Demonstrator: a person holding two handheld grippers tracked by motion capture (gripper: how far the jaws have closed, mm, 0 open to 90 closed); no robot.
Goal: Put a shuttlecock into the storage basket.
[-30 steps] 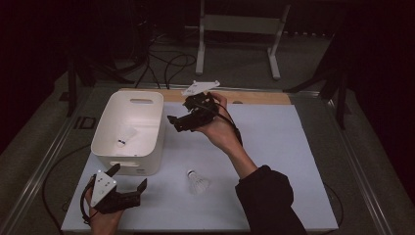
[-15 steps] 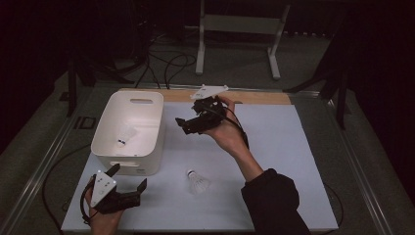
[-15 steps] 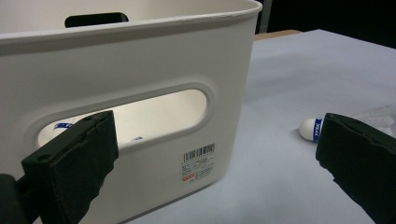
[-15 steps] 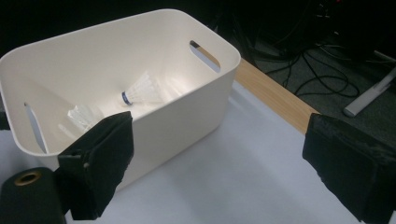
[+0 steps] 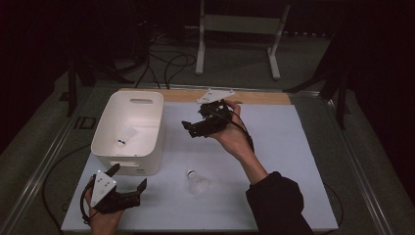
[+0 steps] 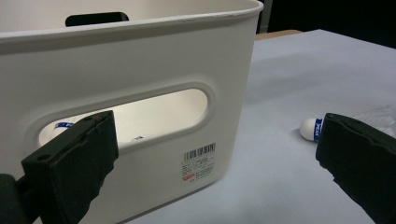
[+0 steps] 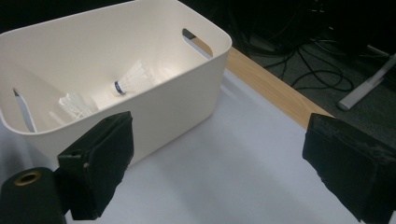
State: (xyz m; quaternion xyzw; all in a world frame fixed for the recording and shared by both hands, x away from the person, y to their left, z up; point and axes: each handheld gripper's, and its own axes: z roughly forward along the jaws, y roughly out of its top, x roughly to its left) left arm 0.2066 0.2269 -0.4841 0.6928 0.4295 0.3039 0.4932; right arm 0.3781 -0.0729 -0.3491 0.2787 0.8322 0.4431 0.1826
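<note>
Both grippers stand with jaws apart and carry nothing: our right gripper (image 5: 195, 128) hangs above the worktop (image 5: 293, 147) just right of the white bin (image 5: 128, 132), and our left gripper (image 5: 128, 180) rests low at the near left, just in front of the bin's near wall. We judge the shuttlecock on the worktop (image 5: 197, 182) to be the piece left to collect; it lies alone near the middle, nearer us than the bin and apart from both grippers. It lies on its side, long axis slanting from far left to near right, its cork toward the far left and its feather skirt toward the near right. From here, we think a pinch on the skirt could crush or bend the feathers, while a closing on the round cork could squirt it away across the smooth sheet. A shuttlecock in the bin (image 7: 132, 78) also lies on its side; a careless drop over the rim could bounce out.
</note>
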